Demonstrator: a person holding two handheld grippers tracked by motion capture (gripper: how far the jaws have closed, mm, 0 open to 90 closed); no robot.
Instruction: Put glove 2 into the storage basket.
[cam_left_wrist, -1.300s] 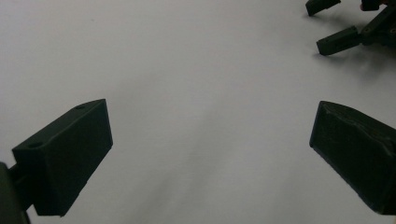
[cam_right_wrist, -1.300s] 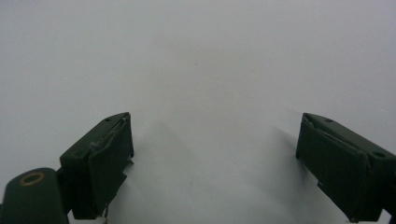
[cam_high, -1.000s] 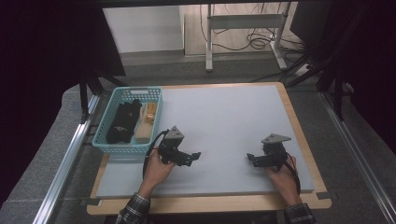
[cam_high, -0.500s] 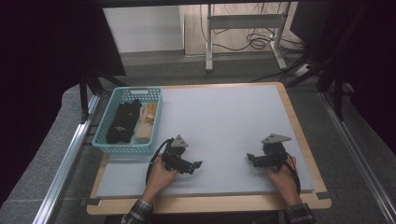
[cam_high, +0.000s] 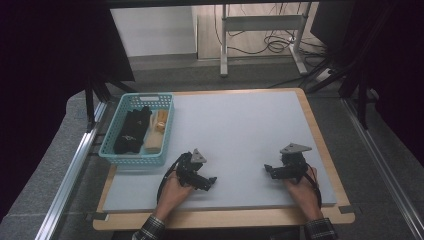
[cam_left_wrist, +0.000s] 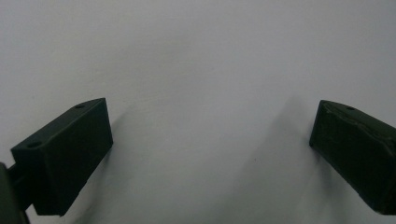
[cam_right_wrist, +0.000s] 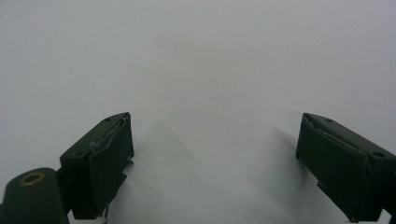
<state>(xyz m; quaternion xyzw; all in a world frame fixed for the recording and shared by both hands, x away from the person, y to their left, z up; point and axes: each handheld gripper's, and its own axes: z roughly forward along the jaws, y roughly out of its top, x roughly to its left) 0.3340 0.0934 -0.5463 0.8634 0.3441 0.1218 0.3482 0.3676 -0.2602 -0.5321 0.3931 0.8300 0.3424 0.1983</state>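
Resting low over the grey mat (cam_high: 240, 130) near the table's (cam_high: 320, 150) front edge, both grippers are empty. No brand, label or writing is legible on anything here.

The left gripper (cam_high: 209, 182) is sitting toward the front left corner, just in front of the basket (cam_high: 136, 159), with its fingers pointing right along the front edge and slightly down. The left hand (cam_high: 172, 192) is wrapping it from behind, with a plaid cuff showing at the table's front edge and a black cable looping beside the hand. In the left gripper view the fingers (cam_left_wrist: 70, 154) are standing wide apart, with bare mat between them.

The right gripper (cam_high: 270, 171) is lying toward the front right corner, its fingers pointing left, toward the other gripper, and its grey three-cornered plate facing up. The right hand (cam_high: 302, 192) is holding it from the front-right side. In the right gripper view its fingers (cam_right_wrist: 100, 161) are also spread wide over bare mat, holding nothing.

The two grippers are well apart, facing each other across the middle of the front edge.

The basket is sitting at the table's left edge, partly overhanging the mat. Inside it a black bundle (cam_high: 131, 131) is lying along the left side and tan blocks (cam_high: 156, 135) along the right side, touching each other.
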